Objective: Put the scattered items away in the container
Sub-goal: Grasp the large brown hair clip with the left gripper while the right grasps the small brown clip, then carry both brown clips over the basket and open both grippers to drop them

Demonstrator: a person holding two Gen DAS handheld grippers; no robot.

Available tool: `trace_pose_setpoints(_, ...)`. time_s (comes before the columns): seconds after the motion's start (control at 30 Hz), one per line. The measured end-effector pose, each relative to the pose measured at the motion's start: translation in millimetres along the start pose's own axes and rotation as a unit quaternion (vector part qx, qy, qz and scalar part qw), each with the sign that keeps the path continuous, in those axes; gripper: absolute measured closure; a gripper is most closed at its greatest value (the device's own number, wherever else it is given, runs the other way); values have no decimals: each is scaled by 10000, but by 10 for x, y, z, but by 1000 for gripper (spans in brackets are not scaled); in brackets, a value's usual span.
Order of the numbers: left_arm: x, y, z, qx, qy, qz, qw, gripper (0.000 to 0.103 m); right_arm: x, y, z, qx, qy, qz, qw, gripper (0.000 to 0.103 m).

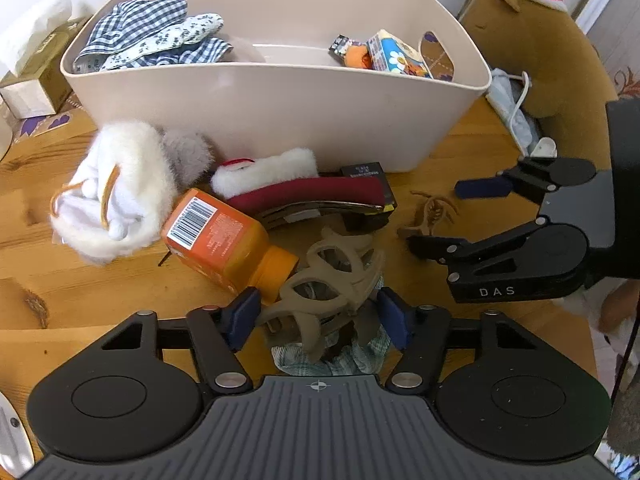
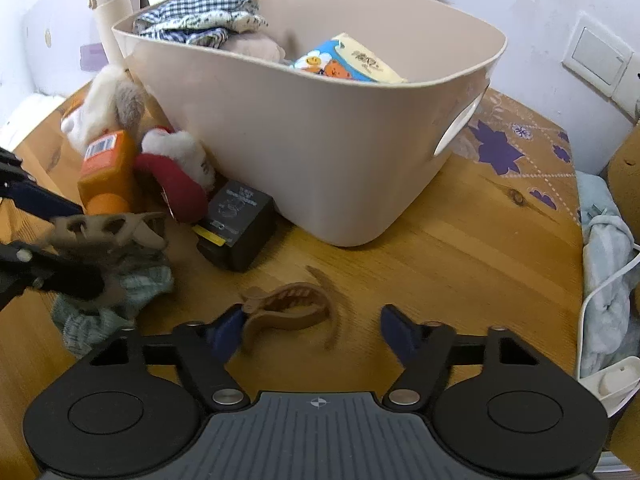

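Observation:
A beige plastic tub [image 1: 280, 96] [image 2: 320, 128] stands on the wooden table and holds checked cloth [image 1: 156, 32] and a snack pack [image 1: 394, 54]. My left gripper [image 1: 318, 314] has its jaws around a large tan hair claw [image 1: 332, 276], which lies on a pale green scrunchie [image 1: 332, 358]; the pads look just beside it. My right gripper [image 2: 314, 330] is open around a small brown hair clip [image 2: 288, 312] on the table; its left pad touches the clip. It also shows in the left wrist view [image 1: 436, 216].
An orange bottle [image 1: 224, 236], a red and white plush piece [image 1: 296, 184], a black box [image 2: 240, 224] and a white fluffy item [image 1: 116, 192] lie in front of the tub. A tissue box [image 1: 36, 76] is at the left. A brown plush toy [image 1: 560, 64] and cable are at the right.

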State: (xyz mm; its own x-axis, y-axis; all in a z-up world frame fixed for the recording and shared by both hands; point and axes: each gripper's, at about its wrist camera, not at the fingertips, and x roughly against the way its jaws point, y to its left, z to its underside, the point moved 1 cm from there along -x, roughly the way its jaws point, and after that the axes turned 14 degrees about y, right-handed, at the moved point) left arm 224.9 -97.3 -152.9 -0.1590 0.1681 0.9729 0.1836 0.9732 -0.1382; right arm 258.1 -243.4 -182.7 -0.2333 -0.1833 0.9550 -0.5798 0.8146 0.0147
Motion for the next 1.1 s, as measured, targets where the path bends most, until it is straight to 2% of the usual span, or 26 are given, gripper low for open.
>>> trace_pose_setpoints(0.03, 3, 2, 3, -10, 11, 25, 10000, 45, 14, 2, 8, 9, -13, -23, 10000, 53)
trace_pose_setpoints(0.07, 5, 4, 5, -6, 25, 33, 10000, 45, 25, 4, 13, 16, -8, -41, 10000, 59)
trace_pose_setpoints(0.53, 99, 1, 97, -208, -74, 52, 9997, 45, 236, 108, 231, 25, -123, 67, 9999, 59)
trace_pose_setpoints(1.1, 541, 177, 405, -376, -501, 2, 9980, 45, 765, 328, 379, -225, -482, 51, 9986, 59)
